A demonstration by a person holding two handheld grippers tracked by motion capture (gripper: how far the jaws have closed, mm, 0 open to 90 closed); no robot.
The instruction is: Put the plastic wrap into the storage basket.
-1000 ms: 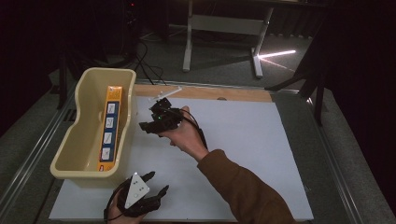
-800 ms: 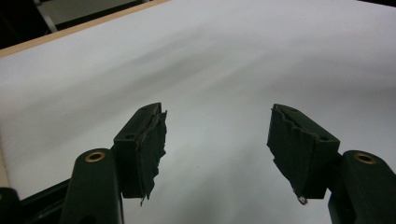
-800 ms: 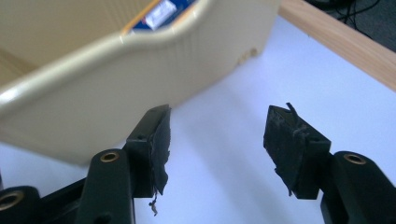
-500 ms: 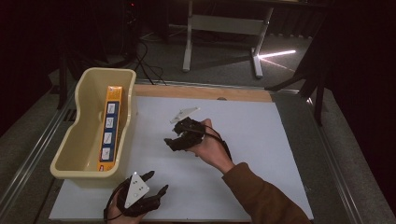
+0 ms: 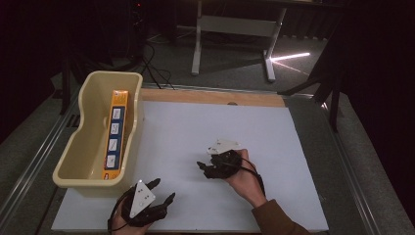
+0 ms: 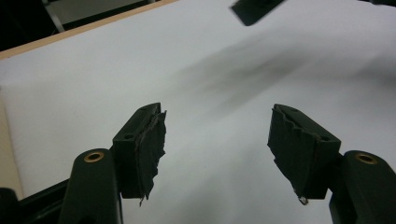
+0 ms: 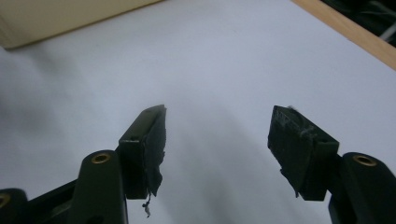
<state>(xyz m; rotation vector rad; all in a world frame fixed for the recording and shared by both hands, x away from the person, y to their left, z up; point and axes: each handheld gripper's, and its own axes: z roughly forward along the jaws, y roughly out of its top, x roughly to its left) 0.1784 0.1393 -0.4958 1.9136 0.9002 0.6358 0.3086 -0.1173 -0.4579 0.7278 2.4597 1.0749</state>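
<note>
A cream plastic tub (image 5: 77, 142) stands at the left of the white table sheet (image 5: 274, 142); a long orange box (image 5: 114, 133) with white picture squares lies inside it. My left gripper (image 5: 161, 191) rests near the front edge, just right of the tub's near corner, open with nothing between its jaws (image 6: 217, 135). My right gripper (image 5: 203, 169) hovers low over the middle of the sheet, pointing left, open and empty (image 7: 217, 135). In the right gripper view the tub's wall (image 7: 70, 18) shows at the top left.
A wooden strip (image 5: 210, 97) borders the sheet's far edge. Metal rails run along both sides of the table. Beyond it stand a white desk frame (image 5: 235, 29) and cables on the dark floor. The other gripper's tip (image 6: 254, 9) shows at the top of the left gripper view.
My right gripper has drawn back from beside the tub toward the middle front of the sheet, moving right and nearer the person. The left gripper has stayed put.
</note>
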